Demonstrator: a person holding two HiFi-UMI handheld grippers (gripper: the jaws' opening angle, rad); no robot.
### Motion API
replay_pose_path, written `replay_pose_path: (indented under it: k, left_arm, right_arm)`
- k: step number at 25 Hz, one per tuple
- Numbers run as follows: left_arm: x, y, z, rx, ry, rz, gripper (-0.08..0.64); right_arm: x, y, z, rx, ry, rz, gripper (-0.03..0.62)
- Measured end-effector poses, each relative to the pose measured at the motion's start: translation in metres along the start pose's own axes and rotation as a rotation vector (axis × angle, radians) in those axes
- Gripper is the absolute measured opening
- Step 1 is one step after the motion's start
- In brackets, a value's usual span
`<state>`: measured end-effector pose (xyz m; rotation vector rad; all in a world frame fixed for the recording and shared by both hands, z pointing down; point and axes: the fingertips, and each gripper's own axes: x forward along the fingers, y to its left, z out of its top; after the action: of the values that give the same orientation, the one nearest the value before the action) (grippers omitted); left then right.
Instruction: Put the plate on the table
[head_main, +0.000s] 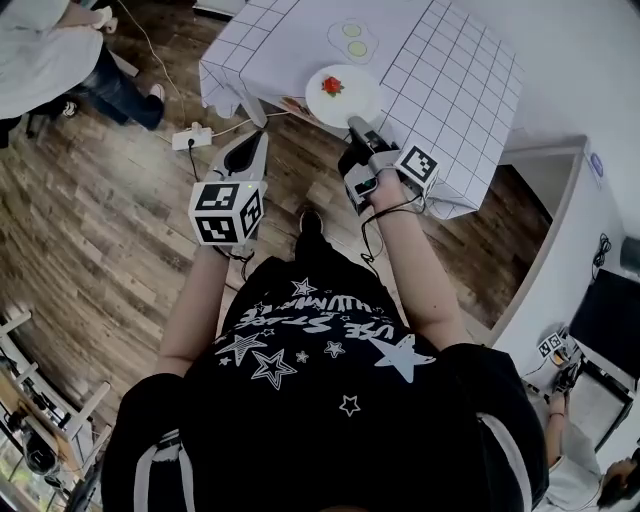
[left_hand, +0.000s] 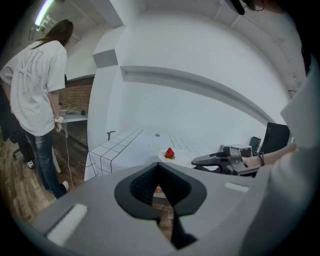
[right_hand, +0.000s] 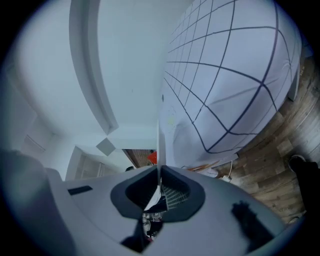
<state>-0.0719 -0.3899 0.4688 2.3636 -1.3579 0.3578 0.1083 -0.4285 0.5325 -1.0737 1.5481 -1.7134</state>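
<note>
Right tool (head_main: 352, 122) clenched on plate (head_main: 343, 95) rim, plate at table (head_main: 455, 80) edge, left tool (head_main: 258, 140) closed, empty

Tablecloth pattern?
The tablecloth is white with a thin dark grid of squares; the head view shows it best.

A white plate (right_hand: 159, 145), seen edge-on, is clamped between the fingers (right_hand: 175, 196) of the right gripper (right_hand: 158, 184); the worktop (right_hand: 235, 75), covered with gridded cloth, is seen beyond.

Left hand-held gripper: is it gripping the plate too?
No, in the head view the left hand-held gripper hangs apart from the plate; only the right hand-held gripper clamps its rim.
</note>
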Motion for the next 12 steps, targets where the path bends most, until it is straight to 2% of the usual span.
replay_pose_path:
  k: [4,12]
  left_arm:
    - [0.021,0.005,0.01,0.008,0.027,-0.001,0.009]
    - [0.05,0.015,0.026,0.051,0.007,0.001,0.009]
  right_arm:
    - [0.013,-0.011,0.006,-0.012,0.033,-0.035,0.026]
    - [0.025,-0.027,0.014,0.006,0.059,-0.073,0.026]
